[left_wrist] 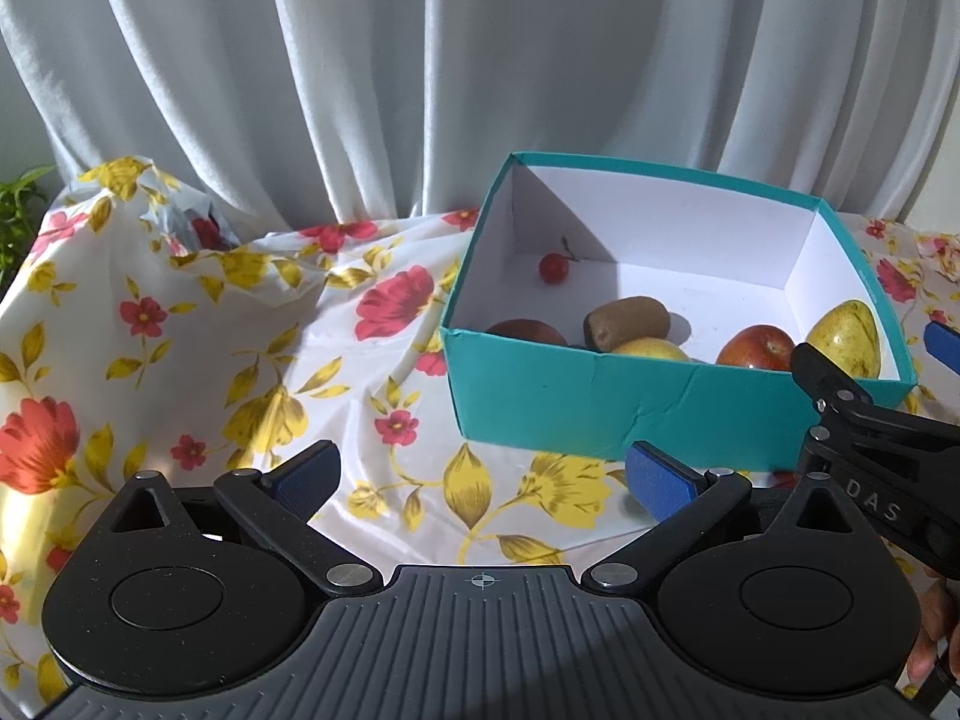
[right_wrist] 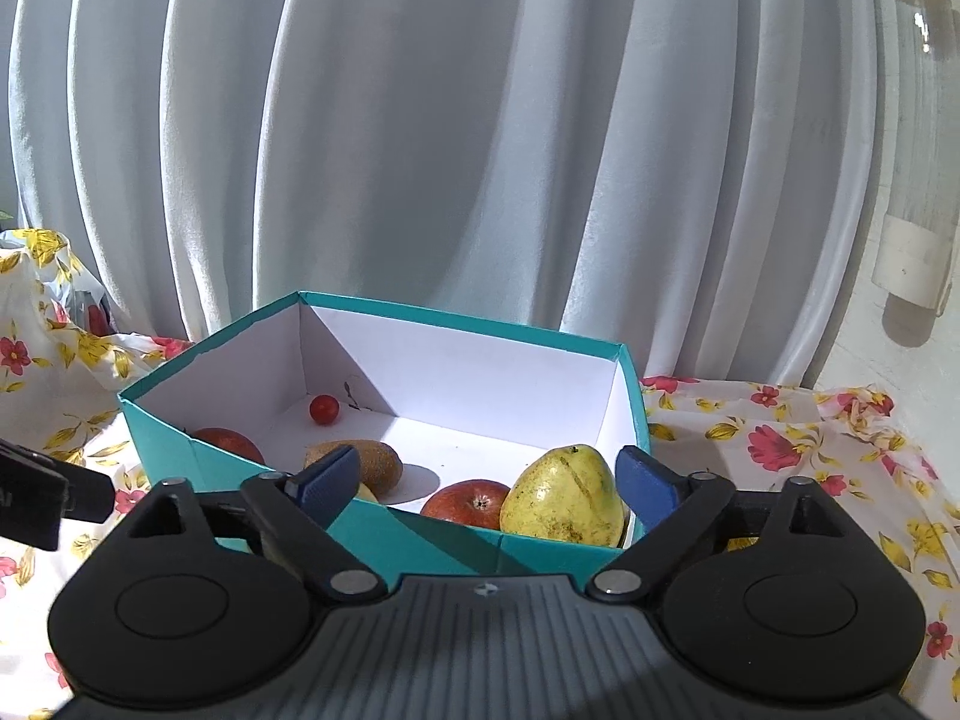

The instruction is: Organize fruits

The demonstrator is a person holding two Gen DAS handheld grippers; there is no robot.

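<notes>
- The right claw (right_wrist: 483, 483) stands wide, with nothing pressed between its blue pads (right_wrist: 327, 477); it hovers at the near right corner of the teal box (right_wrist: 456, 546).
- The yellow-green pear (right_wrist: 561, 495) lies inside that corner of the box, leaning on the right wall, seen between the claw's two fingers but apart from both pads.
- A red apple (right_wrist: 465, 503) rests just left of the pear, touching it or nearly so.
- A brown kiwi (right_wrist: 375, 465) lies further left, partly hidden behind the claw's left pad.
- Another red apple (right_wrist: 231, 444) sits against the box's left near wall, and a small red cherry tomato (right_wrist: 324, 408) lies alone toward the far left corner.
- A pale yellow fruit (left_wrist: 651, 349) peeks above the near wall in front of the kiwi; its kind cannot be told.
- The left claw (left_wrist: 483, 477) is also spread wide and empty, hanging over the flowered cloth (left_wrist: 240, 348) on the tabletop, in front of the box's near left corner and well apart from the fruit.
- A white curtain (right_wrist: 420, 150) hangs behind the box.
</notes>
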